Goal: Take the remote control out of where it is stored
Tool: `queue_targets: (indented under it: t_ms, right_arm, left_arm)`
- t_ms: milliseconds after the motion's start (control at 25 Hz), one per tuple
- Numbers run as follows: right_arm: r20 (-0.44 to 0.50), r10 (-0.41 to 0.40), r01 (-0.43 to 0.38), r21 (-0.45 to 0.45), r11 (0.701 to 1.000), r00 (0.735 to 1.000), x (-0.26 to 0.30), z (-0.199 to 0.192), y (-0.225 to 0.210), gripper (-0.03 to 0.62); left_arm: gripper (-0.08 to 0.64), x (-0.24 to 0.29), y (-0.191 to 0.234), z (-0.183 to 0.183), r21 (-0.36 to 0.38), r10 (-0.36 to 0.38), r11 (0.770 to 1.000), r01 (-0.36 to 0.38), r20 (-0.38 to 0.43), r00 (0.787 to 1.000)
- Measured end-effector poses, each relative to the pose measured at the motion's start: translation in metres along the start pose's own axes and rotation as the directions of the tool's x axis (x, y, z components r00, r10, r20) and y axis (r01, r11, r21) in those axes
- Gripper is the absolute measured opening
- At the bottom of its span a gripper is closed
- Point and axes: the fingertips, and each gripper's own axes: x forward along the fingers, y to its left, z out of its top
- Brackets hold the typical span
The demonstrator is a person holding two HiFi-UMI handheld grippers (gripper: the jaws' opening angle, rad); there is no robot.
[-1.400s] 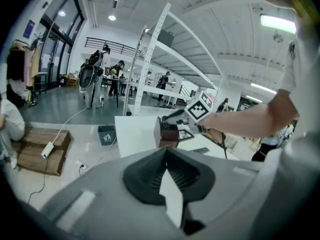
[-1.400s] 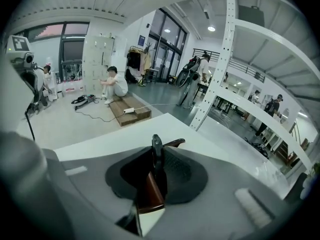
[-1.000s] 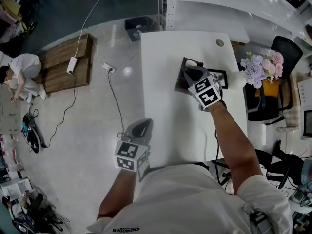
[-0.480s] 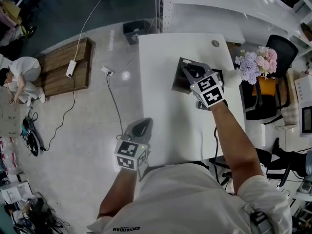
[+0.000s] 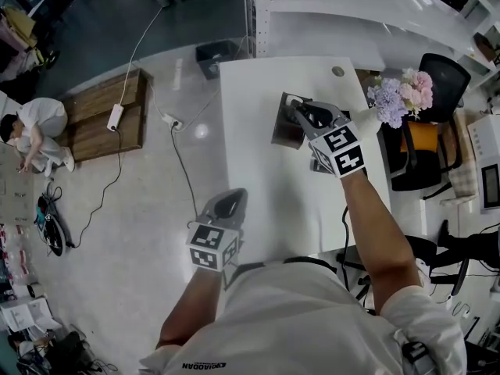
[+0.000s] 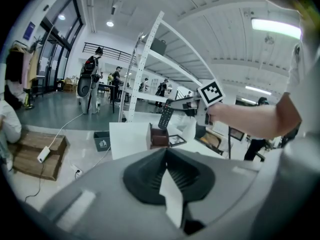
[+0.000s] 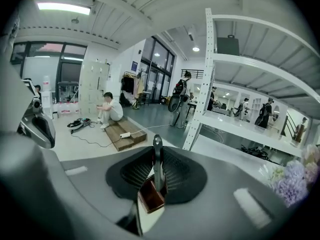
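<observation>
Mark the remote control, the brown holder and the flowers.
remote control [image 6: 165,117], left gripper view, middle of its dark body.
brown holder [image 6: 160,138], left gripper view, its front wall.
flowers [image 5: 393,98], head view, the lilac blooms.

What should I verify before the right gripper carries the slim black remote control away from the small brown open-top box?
1. Right gripper is shut on the slim black remote control: ok.
2. Remote is fully out of the small brown open-top box: cannot tell; its lower end looks about level with the rim.
3. Box stands upright on the white table: ok.
4. Left gripper is empty, with its jaws together, and far from the box: ok.
5. Purple flowers are apart from the right gripper: ok.
</observation>
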Motion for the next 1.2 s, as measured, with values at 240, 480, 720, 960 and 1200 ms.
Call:
queue_targets:
  t_ms: [240, 480, 720, 960, 1200]
  right_arm:
    - [0.013, -0.015, 0.013, 0.085, 0.996, 1.0, -0.03, -0.014, 0.003, 0.063]
    - [0.007, -0.038, 0.036, 0.199, 0.979, 0.999, -0.06, -0.044, -0.001, 0.063]
    - [-0.017, -0.064, 0.065, 0.362, 0.93, 0.998, -0.086, -0.091, -0.009, 0.063]
    - [-0.036, -0.09, 0.094, 0.561, 0.822, 0.995, -0.109, -0.143, -0.011, 0.063]
    - [-0.041, -0.113, 0.107, 0.736, 0.668, 0.993, -0.122, -0.19, -0.007, 0.063]
  left_arm:
    - [0.003, -0.004, -0.008, 0.0, 0.01, -0.009, 1.0, 0.009, 0.007, 1.0]
    - [0.003, -0.002, -0.015, 0.006, 0.029, -0.014, 0.999, 0.013, 0.017, 1.0]
    - [0.003, 0.008, -0.028, 0.006, 0.051, -0.029, 0.998, 0.028, 0.009, 1.0]
    - [0.003, 0.016, -0.041, 0.003, 0.065, -0.051, 0.997, 0.052, -0.01, 0.999]
    - [0.003, 0.023, -0.048, 0.002, 0.079, -0.063, 0.995, 0.066, -0.033, 0.997]
